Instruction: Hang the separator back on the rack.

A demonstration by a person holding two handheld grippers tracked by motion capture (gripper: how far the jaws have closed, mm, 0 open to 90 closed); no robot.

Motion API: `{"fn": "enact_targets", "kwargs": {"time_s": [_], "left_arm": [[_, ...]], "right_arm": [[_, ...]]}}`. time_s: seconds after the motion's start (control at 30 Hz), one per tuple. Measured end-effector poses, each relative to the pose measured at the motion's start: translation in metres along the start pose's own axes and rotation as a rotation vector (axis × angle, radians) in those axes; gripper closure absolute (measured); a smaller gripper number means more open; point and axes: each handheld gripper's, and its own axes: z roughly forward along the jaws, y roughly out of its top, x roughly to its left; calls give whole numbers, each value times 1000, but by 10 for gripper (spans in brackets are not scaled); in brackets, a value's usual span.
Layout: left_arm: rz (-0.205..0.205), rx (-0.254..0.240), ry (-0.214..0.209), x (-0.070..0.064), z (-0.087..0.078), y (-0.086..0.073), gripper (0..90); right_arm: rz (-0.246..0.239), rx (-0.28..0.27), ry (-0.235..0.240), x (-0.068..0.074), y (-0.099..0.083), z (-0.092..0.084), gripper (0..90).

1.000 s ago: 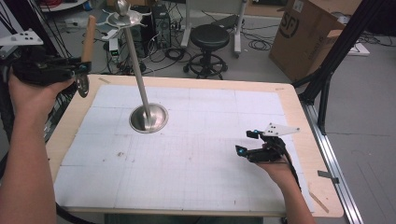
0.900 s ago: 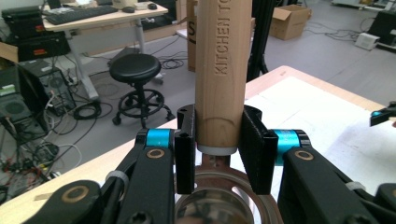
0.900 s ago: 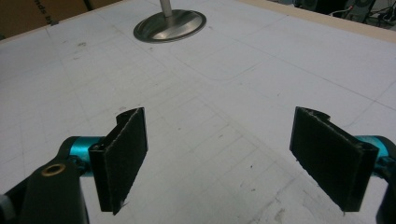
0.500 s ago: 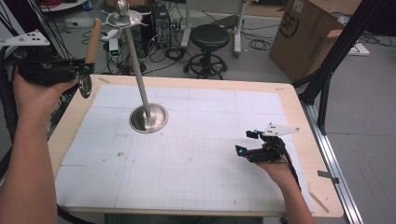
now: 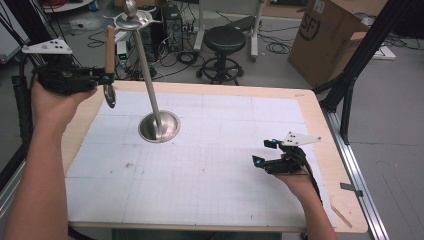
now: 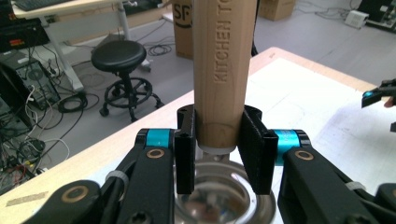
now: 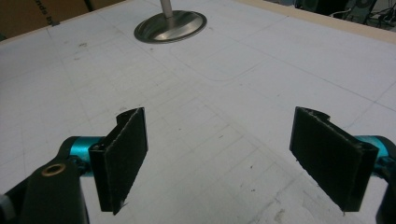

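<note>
Hiding the ladle's [image 6: 219, 70] bowl, fingers [image 6: 254, 149] clamp its handle.

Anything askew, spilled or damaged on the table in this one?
Nothing stands out. The stand sits upright on the mat, which shows only a few small smudges. The left gripper holds the wooden-handled utensil upright beside the stand.

Wooden-handled metal ladle [image 5: 109, 60] upright, bowl down, off the table's left edge near the steel stand [image 5: 150, 80].

the wooden handle [image 6: 224, 70] reads "kitchen to"; the cardboard box [image 5: 327, 42] reads "sf".
</note>
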Motion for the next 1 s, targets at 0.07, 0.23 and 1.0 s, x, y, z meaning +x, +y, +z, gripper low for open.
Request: {"fn": "enact_targets", "kwargs": {"time_s": [0.07, 0.23, 1.0], "left_arm": [[-4, -2, -9, -1, 3, 1, 689], [-9, 4, -8, -3, 8, 3, 689], [-7, -26, 37, -9, 1, -1, 409]], "right_arm": [[1, -3, -2, 0, 0, 0, 184], [-1, -2, -1, -1, 0, 0, 185], [2, -2, 3, 1, 0, 0, 185]]}}
